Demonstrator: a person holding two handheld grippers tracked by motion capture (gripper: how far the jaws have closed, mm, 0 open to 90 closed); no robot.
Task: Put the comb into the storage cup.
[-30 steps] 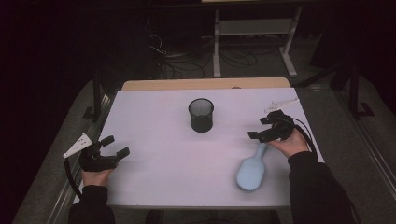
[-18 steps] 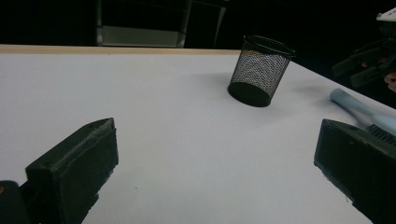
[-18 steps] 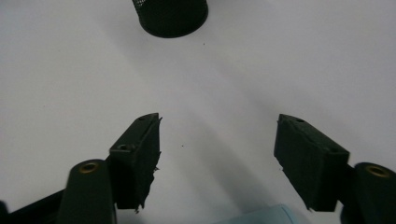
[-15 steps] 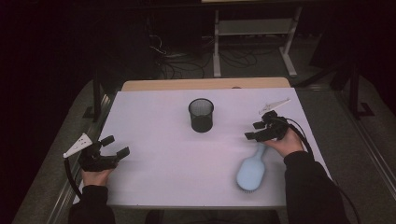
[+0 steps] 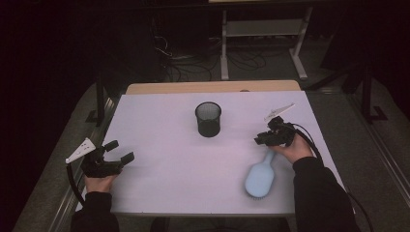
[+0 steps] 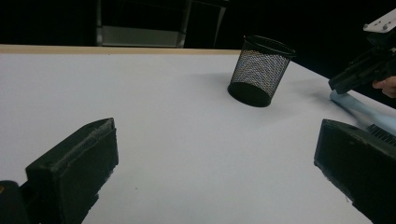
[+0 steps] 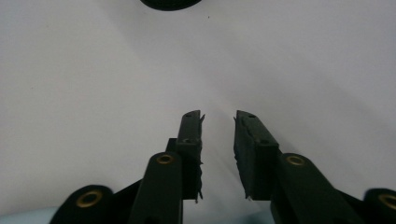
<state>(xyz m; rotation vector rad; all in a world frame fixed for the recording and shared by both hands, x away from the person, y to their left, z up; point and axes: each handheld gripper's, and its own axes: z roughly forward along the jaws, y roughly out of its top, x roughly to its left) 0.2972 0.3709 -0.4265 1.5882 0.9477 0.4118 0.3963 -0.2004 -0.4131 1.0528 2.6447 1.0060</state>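
Your right gripper (image 5: 262,138) hovers over the white table (image 5: 159,125) just above the tip of the handle of the pale blue plastic hairbrush (image 5: 258,177), and its jaws have just been closing: in the right gripper view (image 7: 218,120) they stand a narrow gap apart with only bare table between the pads, nothing pinched. From the high view you cannot tell whether a jaw grazes the handle. The hairbrush lies flat near the front right of the table, its broad oval head toward you, dark bristles showing along the near edge, its handle pointing away toward your right hand (image 5: 290,147). Your left gripper (image 5: 118,152) rests at the table's front left with its jaws spread wide and empty (image 6: 215,158). The black wire-mesh cylindrical pen cup (image 5: 208,119) stands upright at mid-table, well apart from both grippers.
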